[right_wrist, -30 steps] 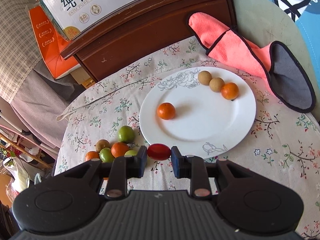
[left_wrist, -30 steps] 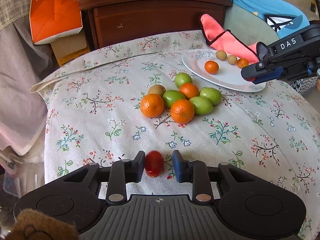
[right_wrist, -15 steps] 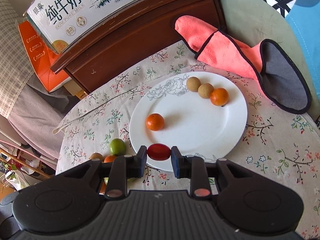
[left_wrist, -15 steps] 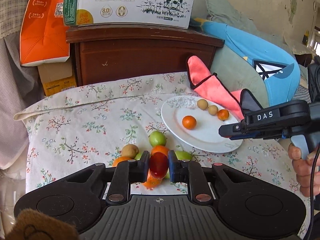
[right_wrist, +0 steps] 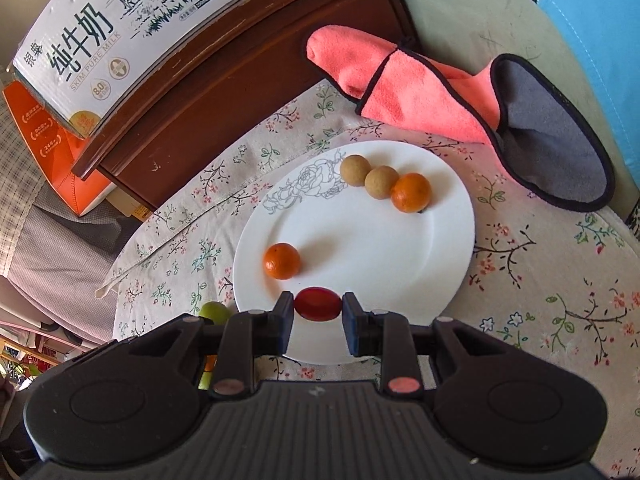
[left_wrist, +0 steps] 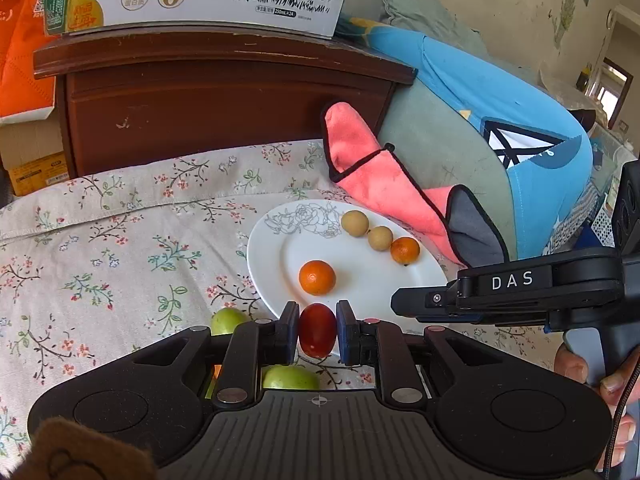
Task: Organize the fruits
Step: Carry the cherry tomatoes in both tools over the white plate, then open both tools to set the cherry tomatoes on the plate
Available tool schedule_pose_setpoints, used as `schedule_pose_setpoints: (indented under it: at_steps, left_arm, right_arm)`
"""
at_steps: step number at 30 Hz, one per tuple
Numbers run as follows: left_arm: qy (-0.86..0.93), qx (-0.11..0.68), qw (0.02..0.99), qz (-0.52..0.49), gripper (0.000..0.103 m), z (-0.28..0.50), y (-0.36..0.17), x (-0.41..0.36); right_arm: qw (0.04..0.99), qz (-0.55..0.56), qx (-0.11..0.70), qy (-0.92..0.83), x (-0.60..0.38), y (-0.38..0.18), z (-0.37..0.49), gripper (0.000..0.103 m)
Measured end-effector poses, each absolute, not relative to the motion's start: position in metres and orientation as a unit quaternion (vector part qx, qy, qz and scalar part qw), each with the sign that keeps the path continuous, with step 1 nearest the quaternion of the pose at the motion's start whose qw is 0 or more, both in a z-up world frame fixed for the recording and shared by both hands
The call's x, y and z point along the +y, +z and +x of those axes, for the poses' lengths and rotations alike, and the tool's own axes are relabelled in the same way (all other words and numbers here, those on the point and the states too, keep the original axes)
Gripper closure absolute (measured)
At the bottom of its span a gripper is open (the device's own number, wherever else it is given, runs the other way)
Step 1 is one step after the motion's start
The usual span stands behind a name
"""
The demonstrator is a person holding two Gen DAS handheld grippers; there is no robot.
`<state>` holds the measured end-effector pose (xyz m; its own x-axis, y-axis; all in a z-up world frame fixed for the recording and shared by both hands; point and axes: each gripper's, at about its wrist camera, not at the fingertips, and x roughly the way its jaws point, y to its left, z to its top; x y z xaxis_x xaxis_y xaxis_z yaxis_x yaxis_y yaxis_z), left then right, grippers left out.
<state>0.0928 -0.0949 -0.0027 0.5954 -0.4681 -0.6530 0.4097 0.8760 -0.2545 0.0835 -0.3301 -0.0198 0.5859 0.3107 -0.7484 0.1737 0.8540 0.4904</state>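
Left gripper (left_wrist: 317,334), closed on a red cherry tomato (left_wrist: 317,335) held upright between its pads, hangs at the near rim of the white plate (left_wrist: 276,248). Beneath it, on the flowered cloth (left_wrist: 120,240) covering the tabletop, lie two green fruits (left_wrist: 226,320) and a sliver of orange, mostly hidden by the gripper body. On the plate, from left to right: one mandarin (left_wrist: 317,277) alone near the middle, then a row along the far edge of two tan round fruits (left_wrist: 354,223) and a smaller mandarin (left_wrist: 405,251), each touching the next. A pink-and-grey mitt (left_wrist: 384,184) lies beyond the plate.

Right gripper (right_wrist: 318,309), gripping a second red cherry tomato (right_wrist: 318,309) held crosswise, is above the near part of the plate.

Progress, as judged: four fruits are already on the plate; two tomatoes are in transit, neither yet set down. The green and orange fruits on the cloth remain to be moved, so the task appears to be less than half complete, though how many are left cannot be counted here.
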Motion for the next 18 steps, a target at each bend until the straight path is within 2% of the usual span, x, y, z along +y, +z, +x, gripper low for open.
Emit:
schedule_pose_setpoints:
  at_steps: [11, 15, 16, 17, 18]
  left_arm:
    - [-0.264, 0.384, 0.884, -0.042, 0.086, 0.114, -0.018, -0.123]
    - [-0.265, 0.373, 0.888, -0.05, 0.082, 0.114, -0.014, -0.124]
    - [-0.266, 0.371, 0.888, -0.053, 0.081, 0.113, -0.011, -0.123]
    - [-0.265, 0.368, 0.889, -0.055, 0.075, 0.113, -0.009, -0.122]
    - [-0.26, 0.362, 0.893, -0.055, 0.063, 0.112, -0.004, -0.121]
  right_arm:
    - [0.842, 0.299, 0.45, 0.001, -0.343, -0.029, 0.091, 0.074]
    - [0.851, 0.29, 0.439, -0.004, -0.343, -0.025, 0.093, 0.073]
    - [0.853, 0.287, 0.435, -0.004, -0.343, -0.023, 0.092, 0.073]
    - [0.855, 0.285, 0.432, -0.003, -0.342, -0.021, 0.092, 0.072]
    - [0.857, 0.284, 0.429, 0.001, -0.342, -0.019, 0.092, 0.071]
